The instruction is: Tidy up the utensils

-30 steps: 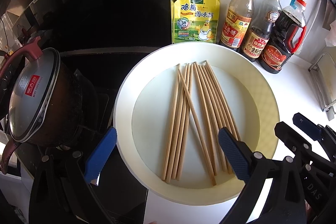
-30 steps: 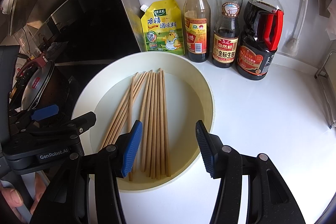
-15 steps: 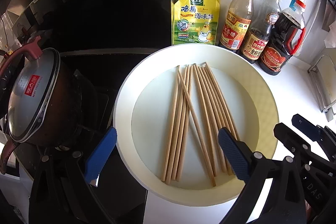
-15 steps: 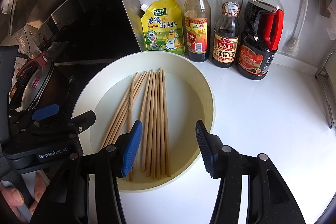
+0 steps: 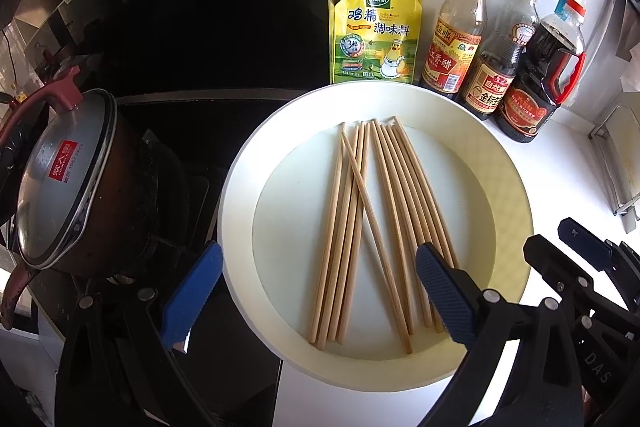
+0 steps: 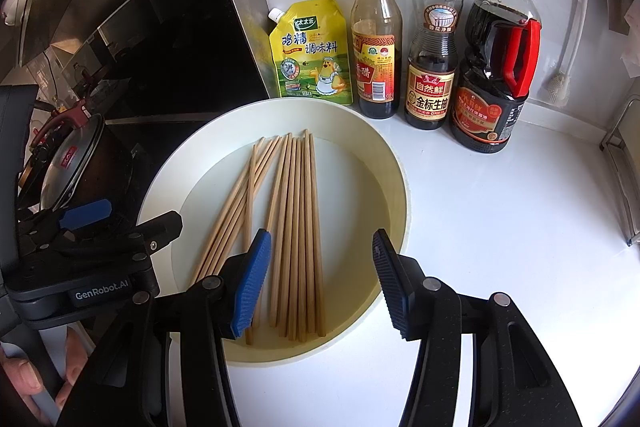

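Several wooden chopsticks [image 5: 400,211] [image 6: 298,219] lie loose in a shallow cream plate [image 5: 508,195] [image 6: 384,163] on the white counter; one lies slanted across the others. My left gripper [image 5: 318,293] hovers open over the plate's near-left side, its blue pads wide apart and holding nothing. My right gripper [image 6: 320,283] hovers open above the near ends of the right-hand bundle, its pads clear of the sticks. Each gripper shows at the edge of the other's view: the right gripper [image 5: 560,247] and the left gripper [image 6: 120,219].
A lidded pot [image 5: 60,187] sits on the black stove left of the plate. Behind the plate stand a yellow seasoning pouch [image 5: 376,31] and three sauce bottles [image 5: 456,47]. A metal rack [image 5: 624,163] is at the far right. A person's hand [image 6: 24,379] holds the left gripper.
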Demonstrator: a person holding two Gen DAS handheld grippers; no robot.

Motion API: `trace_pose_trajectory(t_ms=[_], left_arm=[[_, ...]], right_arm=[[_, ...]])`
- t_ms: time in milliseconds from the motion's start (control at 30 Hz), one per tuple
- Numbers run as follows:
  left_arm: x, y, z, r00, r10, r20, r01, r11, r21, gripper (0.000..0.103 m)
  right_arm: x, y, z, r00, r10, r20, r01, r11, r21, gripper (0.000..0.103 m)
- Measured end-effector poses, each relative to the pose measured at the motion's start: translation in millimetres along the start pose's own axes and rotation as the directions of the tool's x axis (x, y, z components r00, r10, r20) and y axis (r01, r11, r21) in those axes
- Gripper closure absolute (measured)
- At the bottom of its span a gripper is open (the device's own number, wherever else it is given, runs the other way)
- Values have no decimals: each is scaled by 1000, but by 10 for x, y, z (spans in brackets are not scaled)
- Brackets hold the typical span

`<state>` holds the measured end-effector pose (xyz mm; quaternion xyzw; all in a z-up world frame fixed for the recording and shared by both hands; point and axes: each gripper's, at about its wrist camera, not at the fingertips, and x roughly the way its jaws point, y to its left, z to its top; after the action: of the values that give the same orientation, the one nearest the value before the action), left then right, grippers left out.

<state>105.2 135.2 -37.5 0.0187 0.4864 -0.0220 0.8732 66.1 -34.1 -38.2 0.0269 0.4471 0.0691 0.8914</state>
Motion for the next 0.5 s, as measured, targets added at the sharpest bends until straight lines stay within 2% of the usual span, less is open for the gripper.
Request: trace_pose_trajectory(t_ms=[500], left_arm=[[20,1,-1,1000,3,-4,-3,1000,2,8]], right_arm=[[5,2,10,1000,1,-2,-1,1000,0,52]])
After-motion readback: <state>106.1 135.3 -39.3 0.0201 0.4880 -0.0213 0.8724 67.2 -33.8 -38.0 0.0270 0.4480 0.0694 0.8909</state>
